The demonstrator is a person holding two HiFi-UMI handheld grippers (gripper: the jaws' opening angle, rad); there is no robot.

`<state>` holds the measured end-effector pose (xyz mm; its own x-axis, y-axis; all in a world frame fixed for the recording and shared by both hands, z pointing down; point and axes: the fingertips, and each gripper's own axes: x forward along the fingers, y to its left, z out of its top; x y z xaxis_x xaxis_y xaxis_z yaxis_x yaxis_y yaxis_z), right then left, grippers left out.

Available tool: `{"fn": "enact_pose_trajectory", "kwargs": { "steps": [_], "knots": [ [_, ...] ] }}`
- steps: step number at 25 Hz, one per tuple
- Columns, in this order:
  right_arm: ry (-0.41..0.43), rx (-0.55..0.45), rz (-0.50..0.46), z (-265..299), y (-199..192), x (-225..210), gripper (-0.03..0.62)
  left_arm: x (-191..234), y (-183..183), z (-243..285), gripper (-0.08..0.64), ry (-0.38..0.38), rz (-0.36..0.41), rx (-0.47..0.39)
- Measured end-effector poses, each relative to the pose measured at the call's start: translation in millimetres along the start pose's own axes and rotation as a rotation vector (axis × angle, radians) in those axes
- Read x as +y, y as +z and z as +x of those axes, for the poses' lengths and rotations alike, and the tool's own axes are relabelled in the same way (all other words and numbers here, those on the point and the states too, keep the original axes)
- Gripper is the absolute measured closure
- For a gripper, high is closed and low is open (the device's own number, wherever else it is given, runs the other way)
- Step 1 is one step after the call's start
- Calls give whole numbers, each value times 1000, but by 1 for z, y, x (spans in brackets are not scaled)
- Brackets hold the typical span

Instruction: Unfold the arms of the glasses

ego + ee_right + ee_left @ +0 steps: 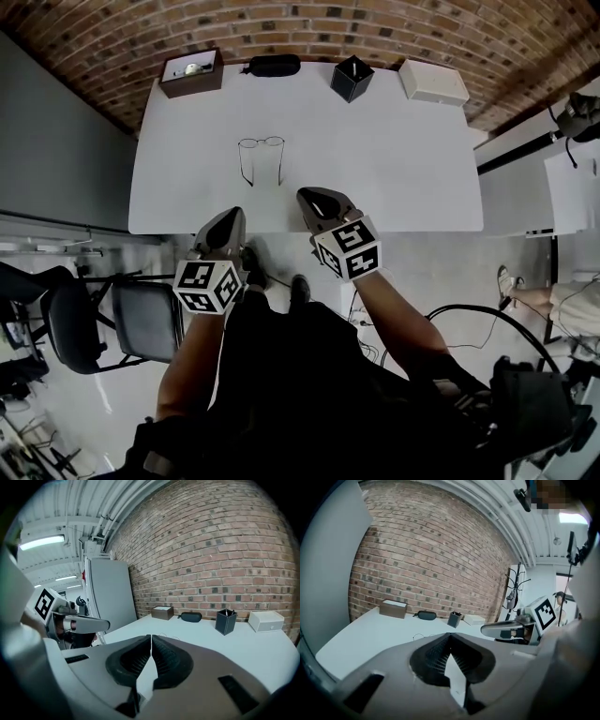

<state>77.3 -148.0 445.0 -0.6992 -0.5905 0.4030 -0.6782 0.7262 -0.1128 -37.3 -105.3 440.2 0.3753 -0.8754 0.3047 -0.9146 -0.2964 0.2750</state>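
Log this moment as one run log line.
glasses: arms unfolded, on table | left gripper: shut, empty | right gripper: shut, empty

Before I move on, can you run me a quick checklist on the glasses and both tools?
1. Arms of the glasses unfolded: ok, both stretch from the lenses toward the person.
2. Glasses resting on the table: ok, alone in an open patch.
3. Left tool empty: ok, jaws together on nothing.
4. Right tool empty: ok, jaws together on nothing.
5. Tools clear of the glasses: ok, both hang at the near table edge.
6. Lenses undamaged: cannot tell, too small.
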Motion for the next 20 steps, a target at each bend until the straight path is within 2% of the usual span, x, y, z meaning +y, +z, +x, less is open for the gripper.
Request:
{"fn": "enact_pose_trajectory", "kwargs": {
  "steps": [7,14,20],
  "knots": [
    [6,-35,-17,-18,21,13,583,9,18,-30,549,62,-18,-39],
    [-32,-127,-58,-29,67,40,583,19,41,-50,549,60,62,-70],
    [-63,-184,-43,-35,93,73,583,34,58,-86,551,37,78,-101]
  ]
}}
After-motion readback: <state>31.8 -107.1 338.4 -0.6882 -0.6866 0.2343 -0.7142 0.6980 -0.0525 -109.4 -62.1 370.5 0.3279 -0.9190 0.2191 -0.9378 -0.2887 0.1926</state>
